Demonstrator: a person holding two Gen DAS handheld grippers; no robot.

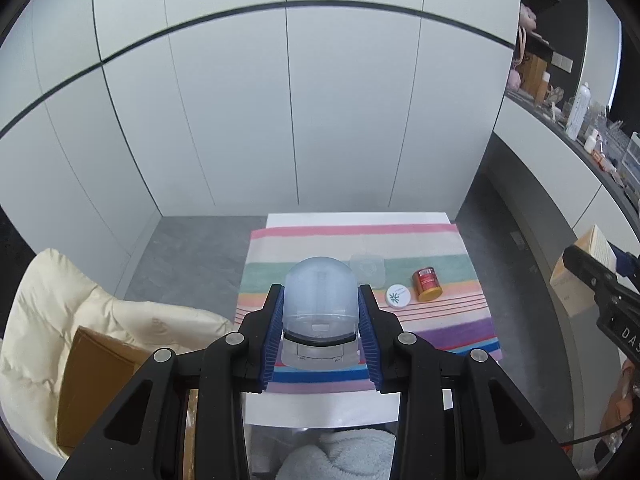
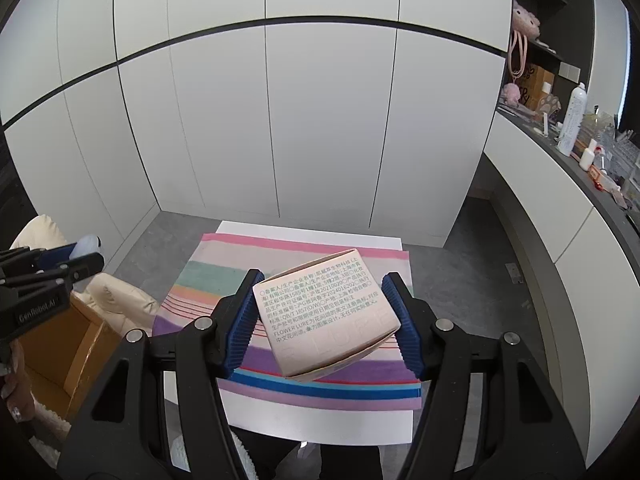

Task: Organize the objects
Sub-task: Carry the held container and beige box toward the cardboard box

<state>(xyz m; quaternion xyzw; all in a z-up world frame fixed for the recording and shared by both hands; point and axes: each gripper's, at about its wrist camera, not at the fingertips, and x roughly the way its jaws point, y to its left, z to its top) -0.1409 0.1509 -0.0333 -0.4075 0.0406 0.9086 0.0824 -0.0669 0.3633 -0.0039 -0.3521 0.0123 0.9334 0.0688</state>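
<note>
My left gripper [image 1: 320,320] is shut on a translucent blue domed container [image 1: 319,300] and holds it above the striped towel [image 1: 440,248]. My right gripper [image 2: 322,320] is shut on a pink printed carton [image 2: 326,320], tilted, above the striped towel [image 2: 208,276]. On the towel in the left wrist view lie a clear square lid [image 1: 369,269], a white round tin [image 1: 397,296] and a red jar with a gold lid [image 1: 427,284]. The right gripper with its carton also shows at the right edge of the left wrist view [image 1: 588,268].
The towel lies on a white table [image 1: 356,218] before white cupboard doors. A cream padded chair [image 1: 52,312] with a brown cardboard box [image 1: 96,380] stands at the left. A dark counter [image 2: 560,160] with bottles runs along the right.
</note>
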